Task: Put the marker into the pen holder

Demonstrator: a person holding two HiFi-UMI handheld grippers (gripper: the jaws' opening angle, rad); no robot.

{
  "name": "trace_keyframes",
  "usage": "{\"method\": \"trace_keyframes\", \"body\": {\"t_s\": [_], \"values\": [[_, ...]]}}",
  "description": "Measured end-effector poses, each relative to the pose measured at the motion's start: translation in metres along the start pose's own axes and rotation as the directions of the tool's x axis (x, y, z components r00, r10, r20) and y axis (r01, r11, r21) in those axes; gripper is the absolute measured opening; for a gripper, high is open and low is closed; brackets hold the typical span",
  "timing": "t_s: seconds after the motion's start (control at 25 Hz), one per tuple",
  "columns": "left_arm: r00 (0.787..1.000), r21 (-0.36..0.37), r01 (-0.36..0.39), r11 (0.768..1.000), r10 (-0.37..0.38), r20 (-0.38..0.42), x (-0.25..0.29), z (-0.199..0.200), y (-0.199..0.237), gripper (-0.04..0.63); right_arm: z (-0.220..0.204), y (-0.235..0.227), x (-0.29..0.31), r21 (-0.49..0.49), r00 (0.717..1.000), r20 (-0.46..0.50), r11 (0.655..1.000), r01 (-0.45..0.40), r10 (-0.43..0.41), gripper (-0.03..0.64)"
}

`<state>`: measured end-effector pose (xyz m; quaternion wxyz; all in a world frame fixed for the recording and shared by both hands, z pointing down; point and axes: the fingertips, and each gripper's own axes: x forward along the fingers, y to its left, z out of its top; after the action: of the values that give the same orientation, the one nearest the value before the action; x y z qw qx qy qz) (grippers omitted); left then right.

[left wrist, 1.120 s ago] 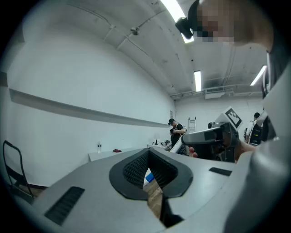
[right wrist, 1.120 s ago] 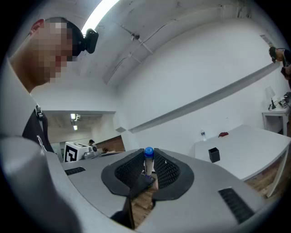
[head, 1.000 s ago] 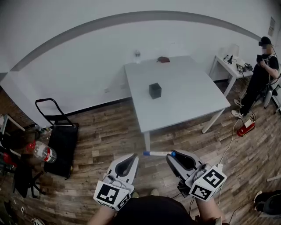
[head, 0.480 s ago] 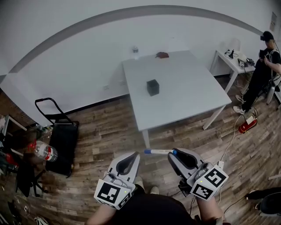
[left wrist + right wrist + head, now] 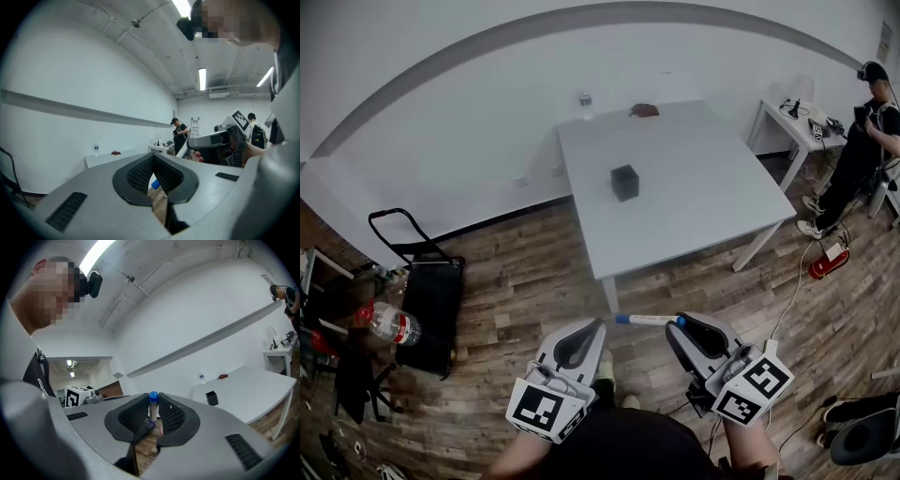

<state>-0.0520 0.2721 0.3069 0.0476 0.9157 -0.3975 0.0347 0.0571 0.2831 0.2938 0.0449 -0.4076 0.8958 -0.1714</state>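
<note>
Our right tongs (image 5: 678,325) are clamped on one end of the white marker with blue ends (image 5: 647,320). It lies level above the brown wood-plank floor (image 5: 534,272) and reaches across toward our left tongs (image 5: 597,325). The left tongs are closed with nothing gripped, and the marker's free blue tip sits just beside their tip. Farther out stands the white square desk (image 5: 703,211). The small black cube-shaped pen holder (image 5: 624,182) is upright near the desk's middle, well apart from the marker.
</note>
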Motion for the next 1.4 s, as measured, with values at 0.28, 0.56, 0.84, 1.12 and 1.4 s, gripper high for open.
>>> {"method": "trace_keyframes", "body": {"t_s": [0.28,0.56,0.84,1.12,1.4], "values": [[1.0,-0.003,0.021,1.0,-0.021,-0.004,0.029,-0.001,0.028,0.006,0.006,-0.025,0.026,0.005,0.999,-0.014,0.999,0.044,-0.044,0.072],[0.999,-0.006,0.036,0.999,-0.036,0.0,0.056,0.004,0.074,0.006,0.017,-0.043,0.074,0.001,0.997,-0.022,0.997,0.074,-0.074,0.072],[0.998,-0.009,0.06,0.998,-0.06,0.009,0.084,0.009,0.122,0.006,0.025,-0.06,0.125,-0.003,0.993,-0.04,0.993,0.115,-0.115,0.073],[0.997,-0.013,0.081,0.997,-0.081,0.004,0.109,0.005,0.159,0.006,0.027,-0.082,0.166,-0.004,0.986,-0.064,0.988,0.154,-0.154,0.073],[0.996,-0.036,0.086,0.996,-0.086,0.0,0.133,0.003,0.182,0.006,0.03,-0.106,0.19,-0.01,0.978,-0.082,0.981,0.193,-0.193,0.072]]}}
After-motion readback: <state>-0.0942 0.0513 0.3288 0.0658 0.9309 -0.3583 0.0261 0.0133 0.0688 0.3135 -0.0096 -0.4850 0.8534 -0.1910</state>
